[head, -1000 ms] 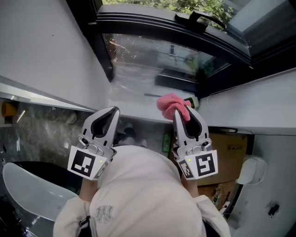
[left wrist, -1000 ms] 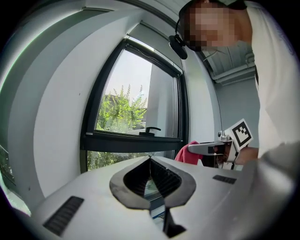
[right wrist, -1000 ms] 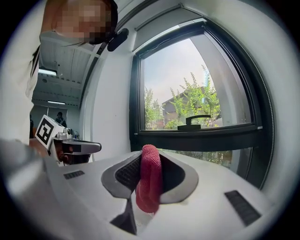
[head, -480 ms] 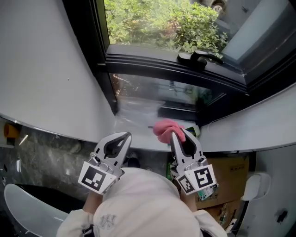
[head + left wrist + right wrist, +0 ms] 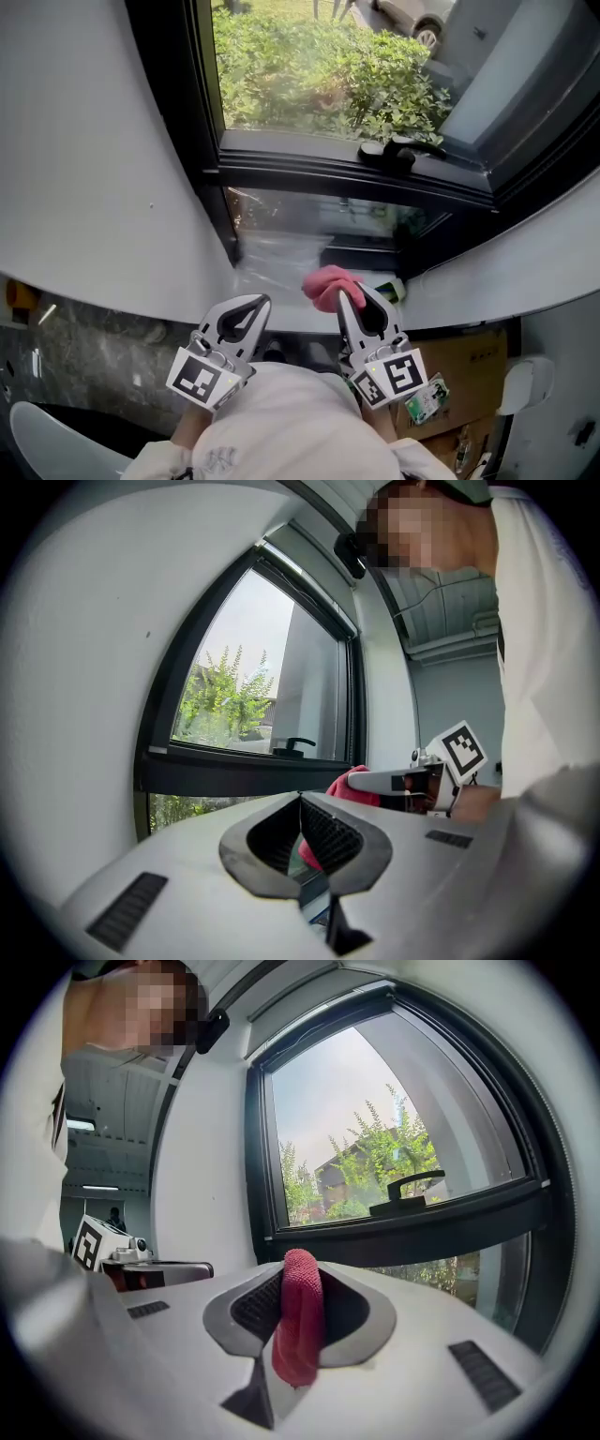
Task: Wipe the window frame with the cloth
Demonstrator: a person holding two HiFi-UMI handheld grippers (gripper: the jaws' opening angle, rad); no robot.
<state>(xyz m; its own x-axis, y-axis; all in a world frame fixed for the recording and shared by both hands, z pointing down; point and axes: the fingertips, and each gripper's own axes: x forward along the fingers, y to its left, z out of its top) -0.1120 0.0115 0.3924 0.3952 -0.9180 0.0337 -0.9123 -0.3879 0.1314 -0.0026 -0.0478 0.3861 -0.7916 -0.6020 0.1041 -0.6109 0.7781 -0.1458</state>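
Note:
A pink-red cloth (image 5: pixel 327 284) (image 5: pixel 299 1321) is pinched in my right gripper (image 5: pixel 346 296) (image 5: pixel 292 1312), which is shut on it and held up before the window. The black window frame (image 5: pixel 309 169) (image 5: pixel 412 1227) (image 5: pixel 234 769) runs across the wall ahead, with a black handle (image 5: pixel 398 150) (image 5: pixel 408 1185) on its middle rail. My left gripper (image 5: pixel 246 309) (image 5: pixel 302 829) hangs beside the right one, shut with nothing in it. In the left gripper view the right gripper (image 5: pixel 398 780) and the cloth (image 5: pixel 345 785) show at the right.
A white wall (image 5: pixel 94 169) flanks the window's left. A white sill (image 5: pixel 281 272) lies below the frame, with a small green-and-white object (image 5: pixel 391 289) on it. Lower down are a cardboard box (image 5: pixel 464 370) and a dark stone counter (image 5: pixel 84 347). Green shrubs (image 5: pixel 319 75) grow outside.
Both grippers have risen toward the window and the head view has tipped up, showing more glass and shrubs. The cloth stays pinched in the right gripper.

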